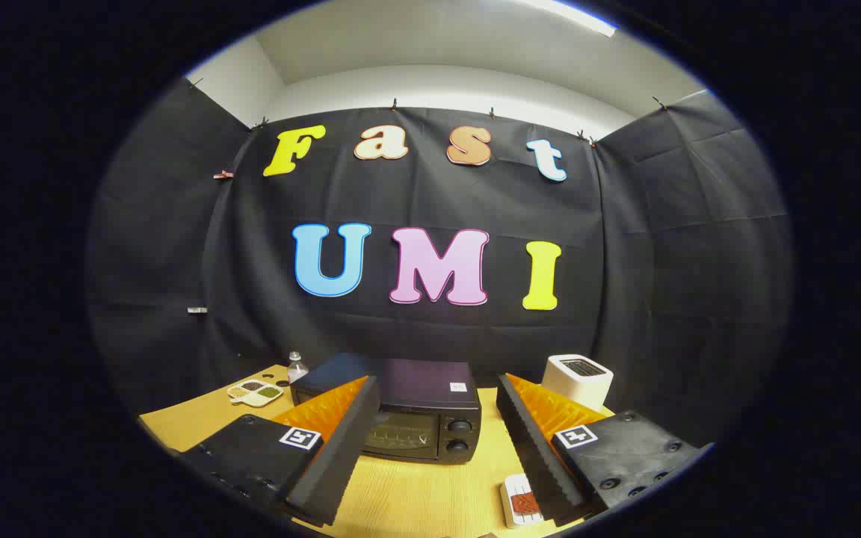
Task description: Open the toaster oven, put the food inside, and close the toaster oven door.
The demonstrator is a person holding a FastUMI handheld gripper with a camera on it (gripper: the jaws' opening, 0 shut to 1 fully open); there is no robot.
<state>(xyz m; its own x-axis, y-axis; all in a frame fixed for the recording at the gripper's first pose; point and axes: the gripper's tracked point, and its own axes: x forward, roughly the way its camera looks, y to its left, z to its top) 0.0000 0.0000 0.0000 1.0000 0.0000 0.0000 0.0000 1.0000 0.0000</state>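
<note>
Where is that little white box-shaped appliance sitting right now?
In the gripper view, the white box-shaped toaster stands on the wooden table against the booth's back cloth, beyond the open gripper and right of the closed black toaster oven.

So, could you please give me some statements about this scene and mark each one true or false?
1. The toaster oven door is closed. True.
2. The claw is shut on the oven's handle. False: its fingers stand wide apart, holding nothing, with the oven ahead between them.
3. A white toaster stands on the table beyond the right finger. True.
4. The food tray already lies inside the oven. False: it lies on the table by the right finger's tip.
5. A small bottle stands near the divided dish, beside the oven. True.
</note>
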